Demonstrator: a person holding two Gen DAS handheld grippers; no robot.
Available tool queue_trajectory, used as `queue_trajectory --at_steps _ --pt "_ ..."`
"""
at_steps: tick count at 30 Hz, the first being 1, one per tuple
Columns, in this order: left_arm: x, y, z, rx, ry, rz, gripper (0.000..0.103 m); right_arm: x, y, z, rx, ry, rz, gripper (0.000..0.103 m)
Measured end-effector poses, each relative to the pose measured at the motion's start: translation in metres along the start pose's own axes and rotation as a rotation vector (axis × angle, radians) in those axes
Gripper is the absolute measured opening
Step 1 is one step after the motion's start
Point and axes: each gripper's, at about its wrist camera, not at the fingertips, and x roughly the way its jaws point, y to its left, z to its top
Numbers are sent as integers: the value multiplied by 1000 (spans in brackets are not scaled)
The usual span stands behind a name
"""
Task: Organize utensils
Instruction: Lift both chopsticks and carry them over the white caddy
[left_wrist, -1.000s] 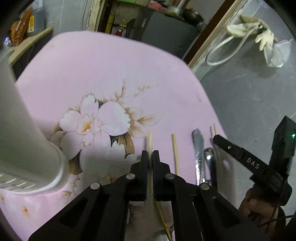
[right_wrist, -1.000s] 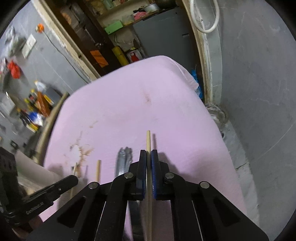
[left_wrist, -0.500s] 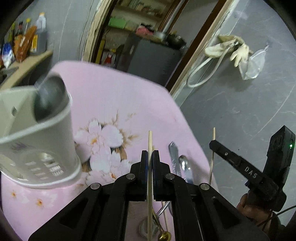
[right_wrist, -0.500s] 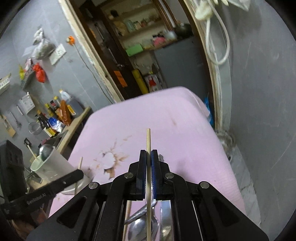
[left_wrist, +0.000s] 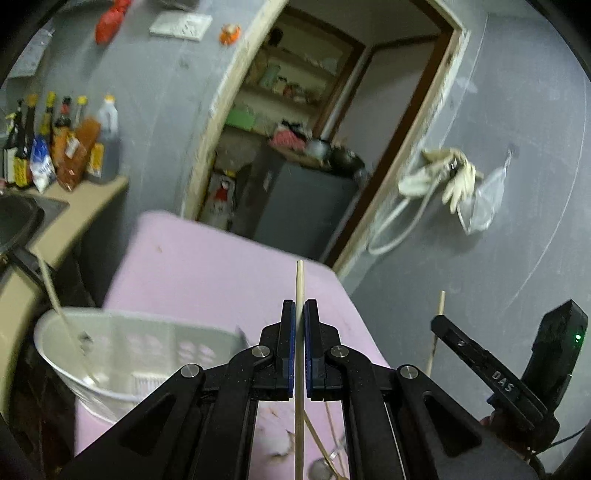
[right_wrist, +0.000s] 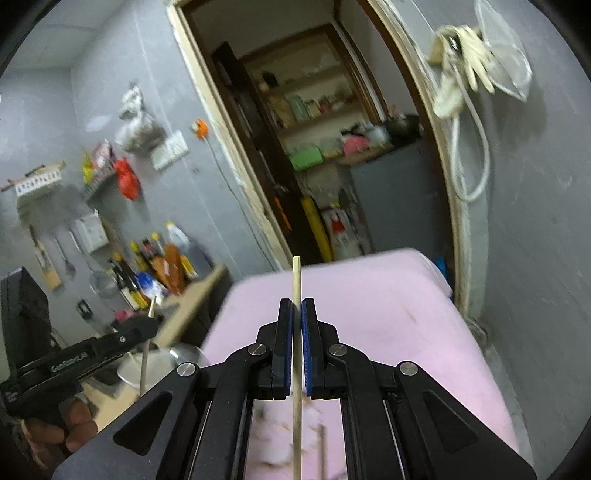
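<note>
Above the pink table (left_wrist: 207, 266):
Left chopstick (left_wrist: 299, 284): pale, thin wood, upright, pinched in the left gripper (left_wrist: 299, 325).
Right chopstick (right_wrist: 296, 280): same look, clamped by the right gripper (right_wrist: 296, 325).
Holder (left_wrist: 110, 343): white, slotted, lower left, a utensil inside.

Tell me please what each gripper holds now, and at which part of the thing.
Left gripper: one wooden chopstick, clamped along its shaft, tip sticking out past the fingers. Right gripper: a second chopstick, held the same way.
</note>
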Motion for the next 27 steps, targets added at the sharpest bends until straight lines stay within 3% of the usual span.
queue_trajectory --at_steps 9,17,27 --pt "-37 45 45 -3 -142 67 2 20 66 28 -63 -136 100 3" --pt "-60 104 75 -91 -301 152 2 43 103 39 -40 -253 149 3" --pt "-48 157 76 -133 -376 259 2 83 123 22 -59 -262 119 3"
